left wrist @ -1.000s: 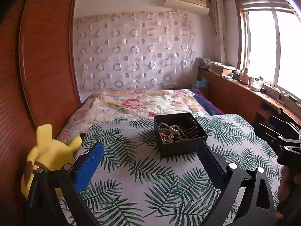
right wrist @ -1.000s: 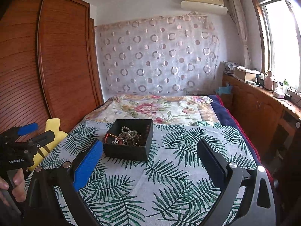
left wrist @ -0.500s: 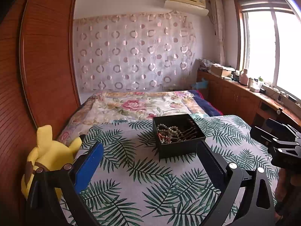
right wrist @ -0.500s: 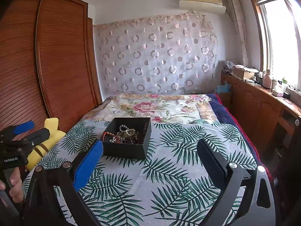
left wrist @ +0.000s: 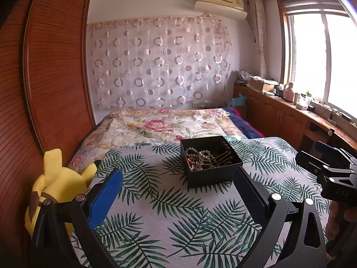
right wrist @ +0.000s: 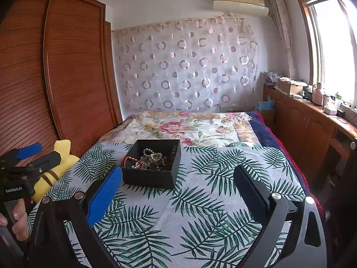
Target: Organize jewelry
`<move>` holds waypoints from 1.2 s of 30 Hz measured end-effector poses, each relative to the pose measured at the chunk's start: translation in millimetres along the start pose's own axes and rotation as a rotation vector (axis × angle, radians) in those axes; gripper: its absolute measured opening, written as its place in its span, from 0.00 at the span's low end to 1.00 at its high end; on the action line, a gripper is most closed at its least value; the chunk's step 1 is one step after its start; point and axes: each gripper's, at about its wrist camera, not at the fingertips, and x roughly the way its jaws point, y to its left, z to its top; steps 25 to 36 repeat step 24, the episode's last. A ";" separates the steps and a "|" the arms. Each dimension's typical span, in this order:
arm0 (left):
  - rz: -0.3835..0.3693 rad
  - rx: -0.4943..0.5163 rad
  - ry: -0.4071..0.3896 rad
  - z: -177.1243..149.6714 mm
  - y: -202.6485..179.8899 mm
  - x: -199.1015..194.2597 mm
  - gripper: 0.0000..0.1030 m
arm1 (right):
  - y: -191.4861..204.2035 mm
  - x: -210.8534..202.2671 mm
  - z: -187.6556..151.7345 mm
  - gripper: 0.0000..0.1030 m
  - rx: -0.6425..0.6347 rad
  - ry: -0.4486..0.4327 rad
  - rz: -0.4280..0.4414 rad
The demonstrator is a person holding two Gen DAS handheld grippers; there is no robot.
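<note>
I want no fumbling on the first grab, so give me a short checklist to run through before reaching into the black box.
1. Left tongs open and empty: ok.
2. Right tongs open and empty: ok.
3. Black box uncovered, upright on the leaf-print cover: ok.
4. Jewelry reachable inside the box: ok.
5. Pieces separate enough to lift one alone: not ok, the pearl strand lies in a tangled heap.
6. A place to sort pieces into: cannot tell, none in view.

Two fisheye views look forward from low over a bed (left wrist: 156, 201), left and right, probably side by side. Both share the black jewelry box (left wrist: 210, 159) (right wrist: 152, 164) near centre.
</note>
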 end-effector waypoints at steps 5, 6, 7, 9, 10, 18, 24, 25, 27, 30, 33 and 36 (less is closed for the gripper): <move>-0.001 0.000 -0.001 -0.3 -0.2 -0.1 0.93 | 0.3 0.2 -0.3 0.98 0.000 0.000 0.000; -0.001 -0.001 0.000 -0.3 0.1 0.1 0.92 | 0.2 0.0 -0.2 0.98 0.000 0.000 0.000; -0.001 -0.001 0.000 -0.4 0.2 0.2 0.93 | 0.3 0.0 -0.1 0.98 0.000 0.000 0.001; -0.001 0.001 0.000 -0.7 -0.7 0.0 0.93 | 0.3 0.1 -0.3 0.98 0.000 -0.001 0.000; 0.000 0.001 0.000 -0.6 0.1 0.2 0.93 | 0.4 0.1 -0.3 0.98 0.000 0.000 0.000; -0.002 0.000 -0.001 -0.6 -0.8 -0.7 0.93 | 0.7 0.2 -0.6 0.98 -0.001 -0.001 0.000; -0.001 0.001 0.000 -1.0 -1.2 -0.9 0.93 | 0.6 0.6 -1.2 0.98 -0.001 -0.001 -0.001; -0.001 0.001 0.000 -1.0 -1.2 -0.9 0.93 | 0.6 0.6 -1.2 0.98 -0.001 -0.001 -0.001; -0.001 0.001 0.000 -1.0 -1.2 -0.9 0.93 | 0.6 0.6 -1.2 0.98 -0.001 -0.001 -0.001; -0.001 0.001 0.000 -1.0 -1.2 -0.9 0.93 | 0.6 0.6 -1.2 0.98 -0.001 -0.001 -0.001; -0.001 0.001 0.000 -1.0 -1.2 -0.9 0.93 | 0.6 0.6 -1.2 0.98 -0.001 -0.001 -0.001; -0.001 0.001 0.000 -1.0 -1.2 -0.9 0.93 | 0.6 0.6 -1.2 0.98 -0.001 -0.001 -0.001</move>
